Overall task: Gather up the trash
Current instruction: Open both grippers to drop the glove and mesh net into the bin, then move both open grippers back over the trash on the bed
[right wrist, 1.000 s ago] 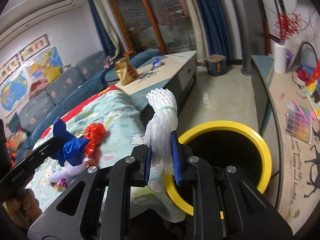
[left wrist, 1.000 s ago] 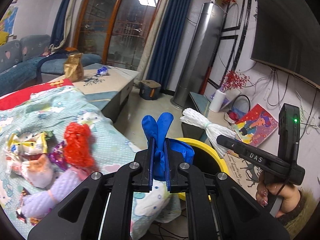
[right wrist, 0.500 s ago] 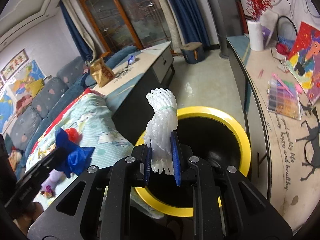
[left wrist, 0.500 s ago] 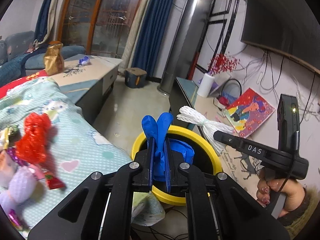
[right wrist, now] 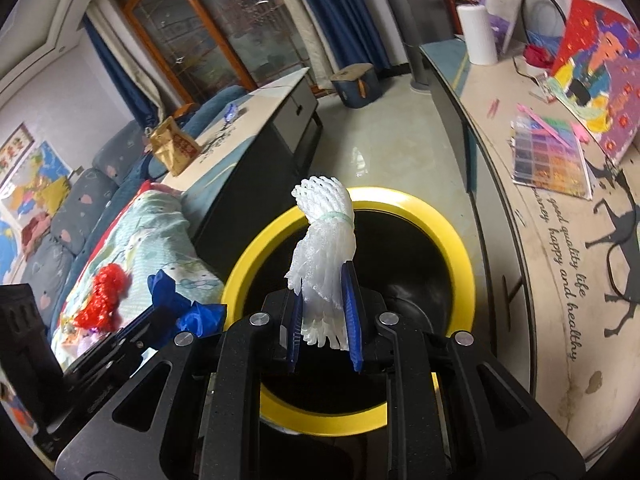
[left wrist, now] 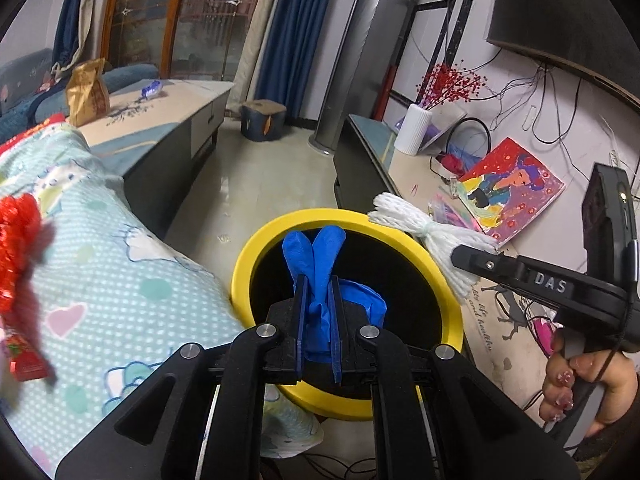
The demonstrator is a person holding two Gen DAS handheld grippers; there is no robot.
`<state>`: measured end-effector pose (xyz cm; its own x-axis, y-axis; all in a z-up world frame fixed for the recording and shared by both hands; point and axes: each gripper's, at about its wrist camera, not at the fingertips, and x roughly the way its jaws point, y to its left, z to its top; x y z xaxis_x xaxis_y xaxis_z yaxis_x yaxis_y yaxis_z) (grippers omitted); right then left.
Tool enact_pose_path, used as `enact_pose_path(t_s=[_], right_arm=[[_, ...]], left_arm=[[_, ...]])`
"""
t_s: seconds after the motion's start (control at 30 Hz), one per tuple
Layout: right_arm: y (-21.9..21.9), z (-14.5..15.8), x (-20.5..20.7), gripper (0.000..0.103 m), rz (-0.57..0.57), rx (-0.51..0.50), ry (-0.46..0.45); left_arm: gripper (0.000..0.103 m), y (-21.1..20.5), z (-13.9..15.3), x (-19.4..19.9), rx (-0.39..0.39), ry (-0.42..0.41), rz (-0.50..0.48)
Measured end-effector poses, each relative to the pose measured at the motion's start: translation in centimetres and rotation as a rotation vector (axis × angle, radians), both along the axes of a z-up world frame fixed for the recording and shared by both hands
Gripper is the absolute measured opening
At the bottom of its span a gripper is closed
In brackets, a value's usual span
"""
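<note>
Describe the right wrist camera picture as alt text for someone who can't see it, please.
The right gripper holds a bundle of white foam netting over the open mouth of a yellow-rimmed bin. At left, the left gripper holds a blue glove beside the bin's rim, with a patterned blanket and red netting behind.

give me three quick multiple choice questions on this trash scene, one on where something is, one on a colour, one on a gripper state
1. Where is the red foam net?
A. on the patterned blanket
B. inside the bin
C. on the floor

2. What colour is the trash bin's rim?
A. green
B. yellow
C. white

3. What is the left hand-held gripper doing?
A. open and empty
B. shut on a blue glove
C. shut on a book

Answers: 1 A, it lies on the blanket beside the bin. 2 B, a yellow ring surrounds the dark opening. 3 B, glove fingers stick out between its closed fingers.
</note>
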<state>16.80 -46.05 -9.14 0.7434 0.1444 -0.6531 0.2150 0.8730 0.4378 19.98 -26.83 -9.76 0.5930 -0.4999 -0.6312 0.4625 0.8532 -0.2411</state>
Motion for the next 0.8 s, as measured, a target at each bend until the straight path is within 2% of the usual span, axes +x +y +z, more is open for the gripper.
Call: enact_pose_path(t_s=[0.03,0.07,0.1,0.13,0.17,0.2,0.23,0.27,0.4,0.63,0.8], right_arm=[[-0.2,-0.2,0.0,0.017,-0.007,0.003,0.006],[-0.3,-0.5,0.0,0.018,-0.017,0.008,0.014],[-0.4,-0.8,0.0,0.023,-0.025,0.014,0.024],[-0.5,-1.1,0.1,0.032,-0.027,0.021,0.034],[-0.5,-1.3,0.1,0.037,-0.03,0.021,0.038],[-0.4,-1.4,0.0,0.046,-0.042,0.018,0.042],[-0.4,-1.4,0.1,0.049,-0.047,0.018,0.04],[-0.3,-1.5,0.1,0.05,-0.048,0.018,0.041],[0.2,-1.4,0.0,0.055,-0.043,0.009,0.031],[3.7,0.7,-0.4,0.062,0.03,-0.033,-0.056],[7.3,2.5,-0.8,0.063,0.125,-0.074,-0.119]], left_arm=[[0.013,-0.1,-0.3,0.3,-0.007,0.006,-0.003],[0.027,-0.3,-0.6,0.5,-0.01,0.009,-0.007],[0.056,-0.4,-0.8,0.8,-0.012,0.014,-0.01],[0.07,-0.4,-1.0,1.1,-0.023,0.019,-0.01],[0.079,-0.2,-1.1,1.2,-0.036,0.02,-0.01],[0.082,0.1,-1.1,1.3,-0.048,0.023,-0.008],[0.085,0.3,-1.2,1.3,-0.049,0.027,-0.001],[0.095,0.8,-1.1,1.3,-0.046,0.032,0.018],[0.096,3.0,0.0,0.2,-0.071,0.013,0.06],[0.096,8.2,3.7,-3.4,-0.016,-0.111,0.177],[0.096,12.1,5.9,-5.0,-0.007,-0.171,0.278]])
